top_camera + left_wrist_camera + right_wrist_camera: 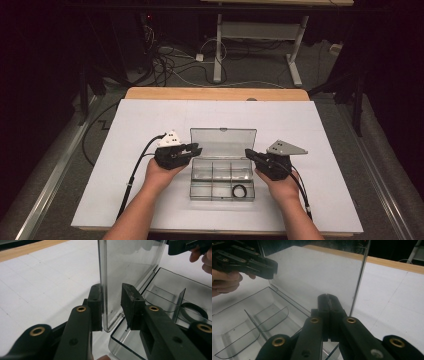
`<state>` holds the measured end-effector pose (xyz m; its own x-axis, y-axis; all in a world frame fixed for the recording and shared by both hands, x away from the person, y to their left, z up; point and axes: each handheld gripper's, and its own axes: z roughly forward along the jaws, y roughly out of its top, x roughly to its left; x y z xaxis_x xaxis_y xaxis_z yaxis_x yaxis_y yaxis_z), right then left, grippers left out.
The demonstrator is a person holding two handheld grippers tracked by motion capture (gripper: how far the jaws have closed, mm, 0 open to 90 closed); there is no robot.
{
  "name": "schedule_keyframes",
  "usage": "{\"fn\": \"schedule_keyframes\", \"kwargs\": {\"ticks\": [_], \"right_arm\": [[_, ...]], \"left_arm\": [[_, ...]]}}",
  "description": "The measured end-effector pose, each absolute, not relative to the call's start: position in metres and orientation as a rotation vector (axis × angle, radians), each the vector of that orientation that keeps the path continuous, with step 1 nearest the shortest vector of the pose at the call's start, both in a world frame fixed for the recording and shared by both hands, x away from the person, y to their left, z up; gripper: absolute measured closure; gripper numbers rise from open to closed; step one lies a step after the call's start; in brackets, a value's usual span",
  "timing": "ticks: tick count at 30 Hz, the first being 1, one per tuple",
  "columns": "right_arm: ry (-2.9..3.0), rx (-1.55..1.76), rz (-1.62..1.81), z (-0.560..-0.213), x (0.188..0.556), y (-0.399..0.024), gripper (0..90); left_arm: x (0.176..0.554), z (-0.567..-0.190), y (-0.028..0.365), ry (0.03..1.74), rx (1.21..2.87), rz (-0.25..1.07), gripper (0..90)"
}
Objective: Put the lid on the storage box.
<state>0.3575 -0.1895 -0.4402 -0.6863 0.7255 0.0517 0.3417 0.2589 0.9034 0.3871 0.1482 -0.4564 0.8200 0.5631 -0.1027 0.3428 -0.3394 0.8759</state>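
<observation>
A clear plastic compartment box [192, 186] sits mid-table with its lid [223, 142] standing upright. A black ring [240, 190] lies in the front right compartment. My left gripper [199, 149] is at the lid's left edge. In the left gripper view it [112, 303] is open, its jaws astride the lid [130, 267]; one pad is against the lid and the other stands a little off it. My right gripper [248, 153] is at the lid's right edge. In the right gripper view it [328, 298] is shut on nothing, just in front of the lid [317, 275].
A white sheet [150, 115] covers the table, and a strip of wood [215, 93] shows at the far edge. Cables [165, 65] and a desk frame [218, 50] lie on the floor beyond. Thin dividers [178, 303] split the box's tray.
</observation>
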Motion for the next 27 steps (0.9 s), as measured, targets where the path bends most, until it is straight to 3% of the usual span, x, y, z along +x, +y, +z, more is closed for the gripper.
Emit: {"fn": "schedule_keyframes", "kwargs": {"ticks": [27], "right_arm": [[2.164, 0.979, 1.417, -0.444, 0.342, -0.190, 90.0]], "left_arm": [[0.359, -0.467, 0.164, 0.708, 1.980, 0.283, 61.9]]}}
